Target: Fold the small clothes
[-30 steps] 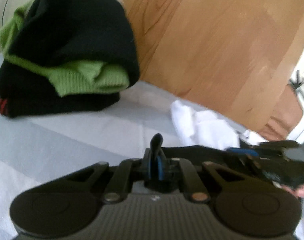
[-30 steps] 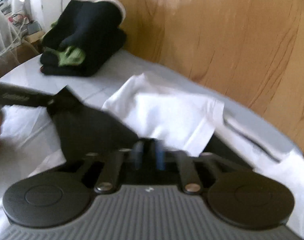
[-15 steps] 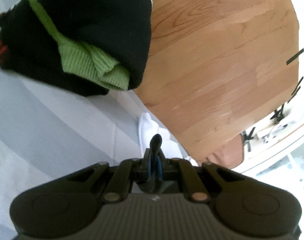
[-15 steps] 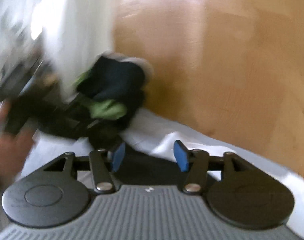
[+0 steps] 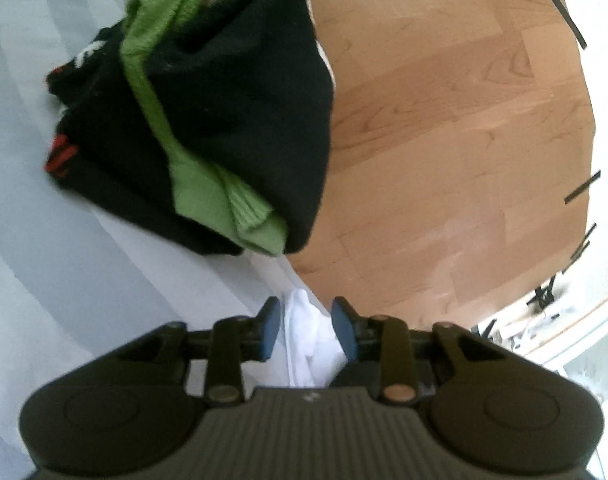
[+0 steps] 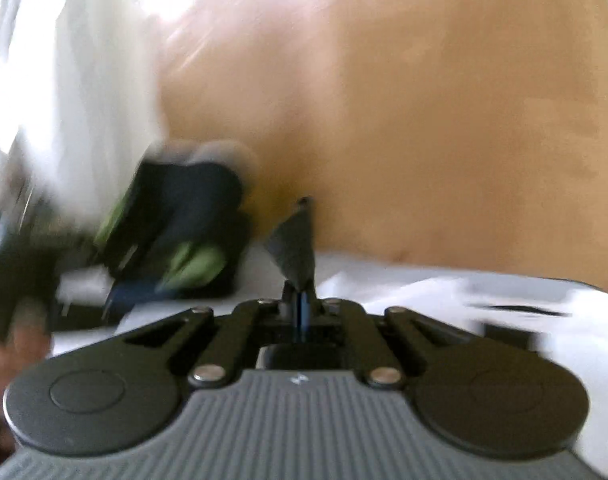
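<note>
In the left wrist view my left gripper (image 5: 306,330) is open, its blue pads (image 5: 270,332) apart over a white garment (image 5: 309,344) on the pale bed sheet (image 5: 84,280). A stack of folded black and green clothes (image 5: 208,120) lies just ahead, at the bed's edge. In the blurred right wrist view my right gripper (image 6: 302,308) is shut on a corner of dark fabric (image 6: 296,248) that sticks up from its tips. The same stack (image 6: 180,232) lies to its left, with white cloth (image 6: 443,292) to the right.
The wooden floor (image 5: 443,120) lies beyond the bed edge. A hand (image 6: 12,352) with the other gripper shows at the left edge of the right wrist view. A bright white curtain or wall (image 6: 64,80) is at the upper left there.
My left gripper has opened and let go of the dark fabric. My right gripper, open half a second ago, has shut on a corner of dark fabric. Both cameras swung.
</note>
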